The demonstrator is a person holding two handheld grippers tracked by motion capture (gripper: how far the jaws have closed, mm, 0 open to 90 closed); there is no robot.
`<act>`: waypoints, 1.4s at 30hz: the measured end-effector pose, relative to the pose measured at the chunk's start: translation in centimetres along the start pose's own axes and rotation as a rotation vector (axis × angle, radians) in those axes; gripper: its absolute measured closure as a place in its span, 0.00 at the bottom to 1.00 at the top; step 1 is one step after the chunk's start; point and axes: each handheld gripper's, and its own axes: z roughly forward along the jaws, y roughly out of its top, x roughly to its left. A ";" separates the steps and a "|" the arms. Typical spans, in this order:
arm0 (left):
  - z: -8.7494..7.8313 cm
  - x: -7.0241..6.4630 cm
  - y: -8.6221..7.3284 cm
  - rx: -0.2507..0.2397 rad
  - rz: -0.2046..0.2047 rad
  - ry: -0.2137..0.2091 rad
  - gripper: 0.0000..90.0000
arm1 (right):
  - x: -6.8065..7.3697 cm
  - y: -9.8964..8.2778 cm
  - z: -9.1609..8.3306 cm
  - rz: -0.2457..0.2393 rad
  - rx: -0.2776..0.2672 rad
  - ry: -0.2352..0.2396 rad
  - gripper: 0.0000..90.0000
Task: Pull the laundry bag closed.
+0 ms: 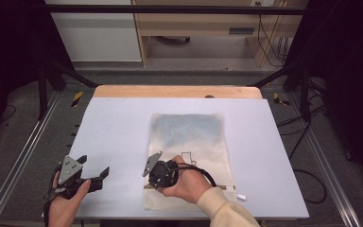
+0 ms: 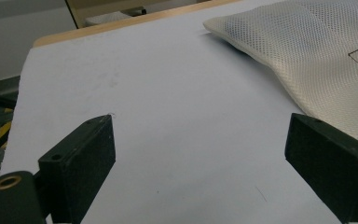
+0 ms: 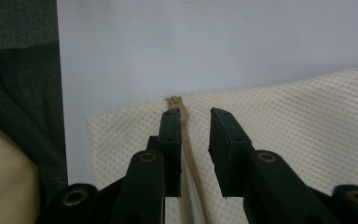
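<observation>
A cream mesh bag [image 1: 189, 137] lies flat in the middle of the white table [image 1: 118, 123], with a small outline drawn on it. My right gripper [image 1: 153, 178] is low over the bag's near left corner. In the right gripper view its jaws [image 3: 196, 126] stand a narrow gap apart, astride the tan zipper band [image 3: 186, 140] near the band's end; the pads are not pressing on it. My left gripper [image 1: 93, 165] hovers over bare table left of the bag, jaws wide open [image 2: 200, 140] and holding nothing, with the mesh bag [image 2: 317, 51] off to its right.
The table's far edge is a wooden strip [image 1: 177, 91]. Metal frame rails [image 1: 21, 156] run along both sides, and cables [image 1: 307, 156] hang at the right. A small white tab [image 1: 240, 195] sticks out at the bag's near right corner.
</observation>
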 end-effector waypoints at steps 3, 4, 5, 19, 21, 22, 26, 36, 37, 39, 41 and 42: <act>0.1 -0.1 0.1 0.001 0.003 -0.009 0.09 | 0.2 0.5 1.2 -0.006 0.014 0.017 0.82; 0.1 -0.2 0.1 0.000 0.006 -0.009 0.09 | 0.2 0.5 1.4 -0.002 0.014 0.023 0.82; 0.2 -0.2 0.1 0.002 0.009 -0.013 0.09 | 0.2 0.6 1.7 -0.008 0.020 0.030 0.82; 0.3 -0.5 0.2 0.005 0.020 -0.028 0.09 | -0.2 0.9 3.7 0.017 0.079 0.067 0.84; 0.3 -0.5 0.2 0.006 0.021 -0.031 0.09 | -0.3 0.9 3.8 0.027 0.083 0.082 0.88; 0.3 -0.5 0.2 0.008 0.021 -0.034 0.09 | -0.3 0.9 3.8 0.029 0.082 0.088 0.90; 0.2 -0.8 0.2 0.018 0.026 -0.048 0.09 | -0.4 1.0 3.4 0.043 0.077 0.104 0.91; 0.1 -3.2 0.0 0.081 0.049 -0.167 0.09 | -0.6 2.0 1.8 0.023 0.067 0.104 0.91; 0.2 -3.6 0.0 0.090 0.060 -0.176 0.09 | -0.7 2.2 1.6 0.018 0.069 0.102 0.91; 0.4 -4.2 0.0 0.102 0.072 -0.202 0.09 | -0.8 2.4 1.3 0.015 0.069 0.099 0.91; 0.6 -4.8 0.0 0.111 0.080 -0.219 0.08 | -0.8 2.5 1.1 0.016 0.073 0.101 0.91; 0.9 -5.3 0.0 0.120 0.080 -0.242 0.08 | -0.9 2.5 1.0 0.016 0.072 0.102 0.91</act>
